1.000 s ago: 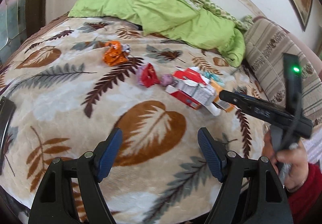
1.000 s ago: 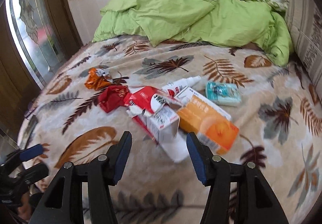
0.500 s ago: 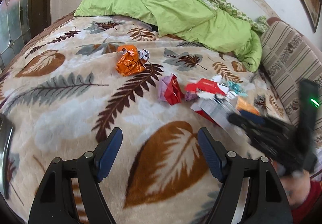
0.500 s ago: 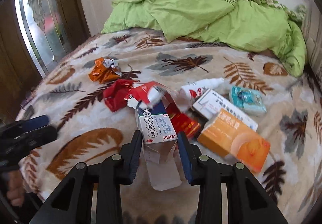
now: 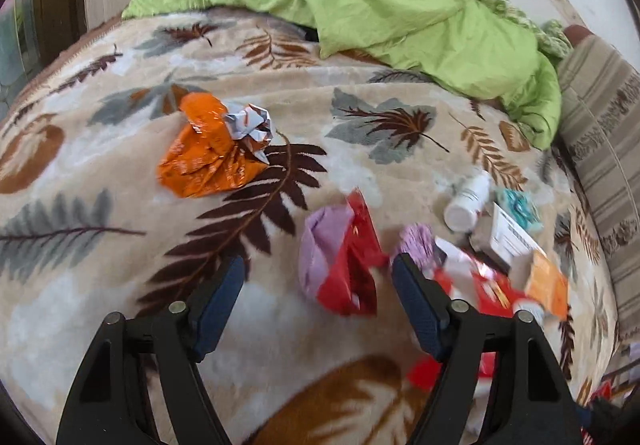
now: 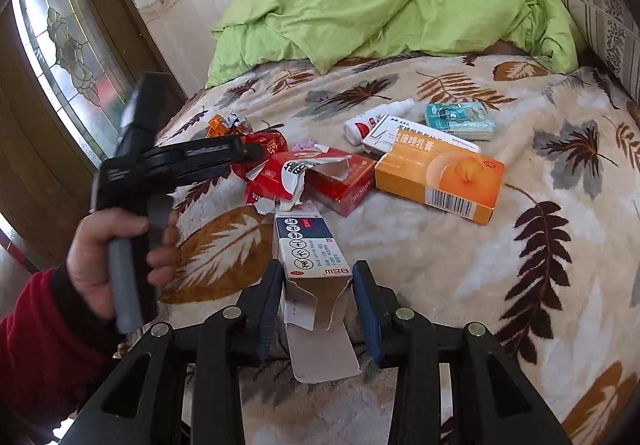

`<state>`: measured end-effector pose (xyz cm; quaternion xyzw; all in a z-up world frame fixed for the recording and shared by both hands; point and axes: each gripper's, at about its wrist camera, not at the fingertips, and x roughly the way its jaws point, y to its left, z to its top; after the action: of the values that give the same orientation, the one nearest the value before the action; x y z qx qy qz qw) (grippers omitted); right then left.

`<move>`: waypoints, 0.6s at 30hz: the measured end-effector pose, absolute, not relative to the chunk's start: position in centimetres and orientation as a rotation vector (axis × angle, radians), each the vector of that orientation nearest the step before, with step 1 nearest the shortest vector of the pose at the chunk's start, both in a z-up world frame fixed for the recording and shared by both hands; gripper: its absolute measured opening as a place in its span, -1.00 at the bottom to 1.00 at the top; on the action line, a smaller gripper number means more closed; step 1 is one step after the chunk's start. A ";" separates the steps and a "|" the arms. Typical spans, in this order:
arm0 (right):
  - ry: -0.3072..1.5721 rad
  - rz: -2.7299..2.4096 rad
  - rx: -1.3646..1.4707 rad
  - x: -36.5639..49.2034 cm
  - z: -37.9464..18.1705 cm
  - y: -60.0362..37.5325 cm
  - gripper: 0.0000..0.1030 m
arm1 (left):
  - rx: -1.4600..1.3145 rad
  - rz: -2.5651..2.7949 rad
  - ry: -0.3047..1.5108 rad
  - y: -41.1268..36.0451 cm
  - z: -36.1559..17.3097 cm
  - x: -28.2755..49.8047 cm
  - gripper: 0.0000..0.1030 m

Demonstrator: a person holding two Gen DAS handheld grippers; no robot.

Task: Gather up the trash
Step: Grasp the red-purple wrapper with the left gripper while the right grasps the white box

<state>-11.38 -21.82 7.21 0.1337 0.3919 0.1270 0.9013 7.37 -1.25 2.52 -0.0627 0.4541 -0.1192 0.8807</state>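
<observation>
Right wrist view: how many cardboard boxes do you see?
5: white box in right gripper; torn red-white box beyond; red box beside; orange box; long white box behind. Maybe more hidden.

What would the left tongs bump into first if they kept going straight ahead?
Probably the crumpled red and lilac wrapper, lying on the blanket just ahead between the closing left tongs. Nothing is gripped yet. Depth is hard to judge, so they may meet the blanket first.

Both grippers: black plastic frames with triangular cut-outs, silver round screws at the pivots, dark blue ribbed pads on the fingers [image 5: 218,303]. Left gripper [image 6: 240,155] carries a grey handle and a black upright block. Left hand [image 6: 108,257] wears a red sleeve [image 6: 36,349] with dark cuff.
</observation>
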 end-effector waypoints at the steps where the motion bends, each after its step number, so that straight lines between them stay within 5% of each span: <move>1: 0.812 0.266 0.281 -11.6 7.2 -21.9 -0.25 | -0.130 -0.244 0.957 -1.3 2.2 7.6 0.06; 3: 0.823 0.282 0.298 -12.0 7.1 -22.1 -0.25 | -0.140 -0.255 0.984 -1.3 1.6 7.8 -0.35; 18: 0.783 0.209 0.260 -17.0 7.7 -22.8 -0.25 | -0.183 -0.313 0.906 2.6 4.2 -6.1 -0.35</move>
<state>-17.02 -22.81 7.65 0.1262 0.3796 0.1015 0.9109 -6.09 2.56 4.17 -0.0879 0.4352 -0.1501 0.8834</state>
